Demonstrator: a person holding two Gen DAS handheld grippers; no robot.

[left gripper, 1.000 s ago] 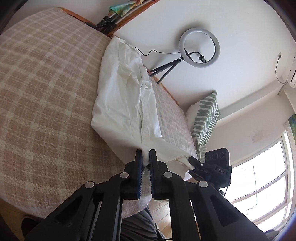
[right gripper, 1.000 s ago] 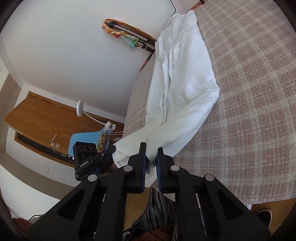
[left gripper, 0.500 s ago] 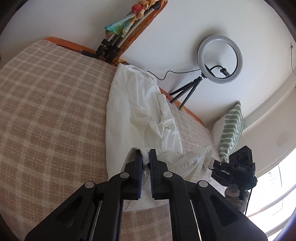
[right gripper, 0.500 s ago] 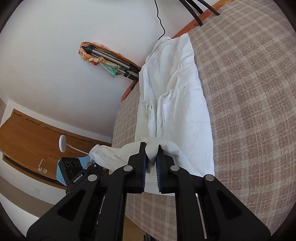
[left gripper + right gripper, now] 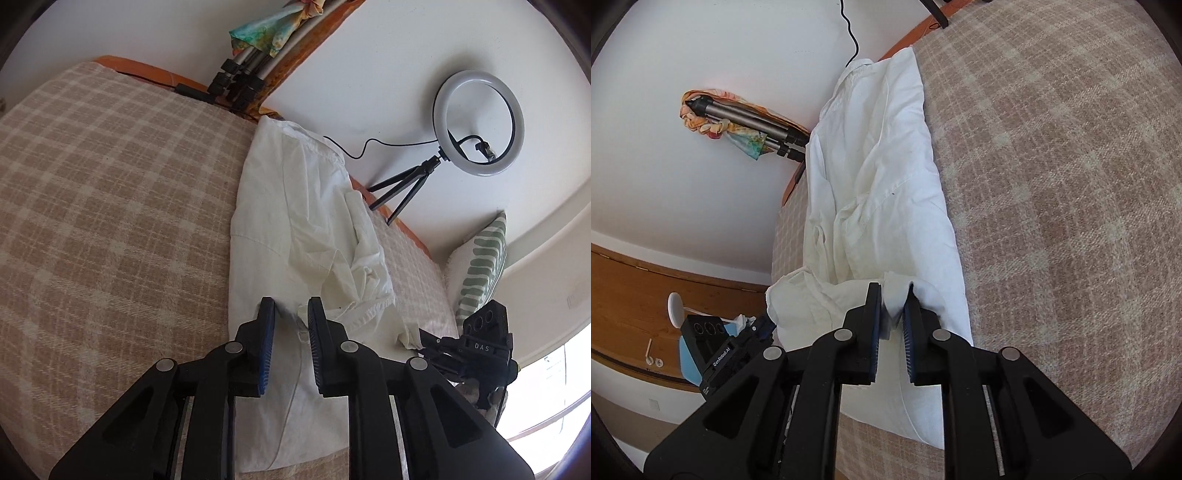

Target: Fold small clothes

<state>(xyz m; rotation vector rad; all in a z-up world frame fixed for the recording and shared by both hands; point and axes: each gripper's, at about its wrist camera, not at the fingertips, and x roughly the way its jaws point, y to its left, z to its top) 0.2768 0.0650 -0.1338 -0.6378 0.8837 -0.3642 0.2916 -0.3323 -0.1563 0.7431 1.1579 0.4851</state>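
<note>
A white shirt point(image 5: 295, 229) lies lengthwise on the plaid bed cover, its lower part folded up over the middle; it also shows in the right wrist view point(image 5: 882, 184). My left gripper point(image 5: 290, 314) is open just above the folded hem, with nothing between the fingers. My right gripper point(image 5: 892, 302) is open, and a bit of the white hem stands loosely between its fingertips. The right gripper shows at the lower right of the left wrist view point(image 5: 476, 350), and the left one at the lower left of the right wrist view point(image 5: 727, 354).
The plaid bed cover point(image 5: 92, 221) spreads wide to the side of the shirt point(image 5: 1071, 184). A ring light on a small tripod point(image 5: 476, 122) and a folded tripod with a coloured cloth point(image 5: 251, 44) stand by the wall. A green striped pillow point(image 5: 480, 266) is at the bed's far end.
Both grippers carried the shirt's lower hem up over the shirt, laid it down on the middle, and opened. The shirt is now folded shorter.
</note>
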